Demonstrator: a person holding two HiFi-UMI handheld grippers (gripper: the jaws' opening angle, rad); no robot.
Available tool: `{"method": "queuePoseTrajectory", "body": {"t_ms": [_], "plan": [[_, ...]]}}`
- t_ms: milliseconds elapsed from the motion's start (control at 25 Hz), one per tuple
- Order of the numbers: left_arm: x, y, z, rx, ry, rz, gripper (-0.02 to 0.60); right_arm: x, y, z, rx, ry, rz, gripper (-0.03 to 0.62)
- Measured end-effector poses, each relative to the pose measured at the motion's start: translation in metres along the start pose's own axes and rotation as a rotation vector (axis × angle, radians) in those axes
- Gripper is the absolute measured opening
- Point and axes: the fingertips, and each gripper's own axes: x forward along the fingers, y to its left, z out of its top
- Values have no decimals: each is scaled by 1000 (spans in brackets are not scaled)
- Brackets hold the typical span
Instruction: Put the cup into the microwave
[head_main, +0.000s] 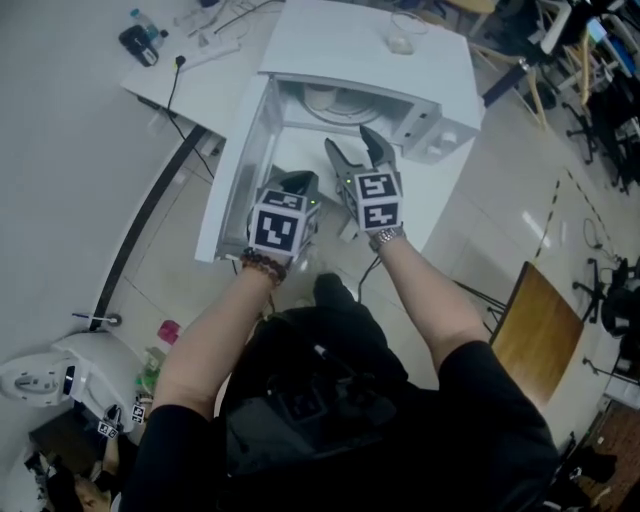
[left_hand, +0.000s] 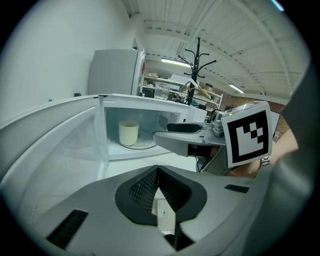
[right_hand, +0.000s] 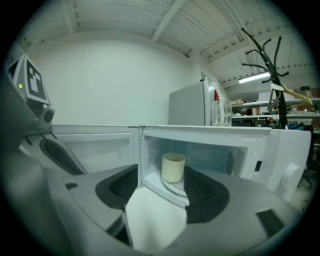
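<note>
Cup (right_hand: 173, 167) sits inside the open microwave (right_hand: 272, 145).
We hold left hand-held gripper (left_hand: 159, 180) closed, right hand-held gripper (right_hand: 157, 189) apart, both empty.

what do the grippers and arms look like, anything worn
The left gripper and right gripper are grey with black ribbed pads, each bearing a white cube with black square markers. Short black sleeves; a dark beaded bracelet on the left wrist, a metal watch band on the right.

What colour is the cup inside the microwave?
Cream, a pale off-white cup; the right gripper view shows it best.
</note>
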Motion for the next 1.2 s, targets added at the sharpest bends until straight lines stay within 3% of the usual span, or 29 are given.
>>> {"method": "queuePoseTrajectory", "body": {"t_ms": [440, 640, 1200], "plan": [[-22, -29, 0, 57, -39, -38, 0, -65, -5, -2, 1, -20, -63, 121], [-31, -37, 6, 62, -69, -52, 0, -93, -7, 0, -15, -22, -94, 3], [-46, -64, 50, 94, -186, -74, 2, -144, -18, 3, -9, -13, -128, 2]]}}
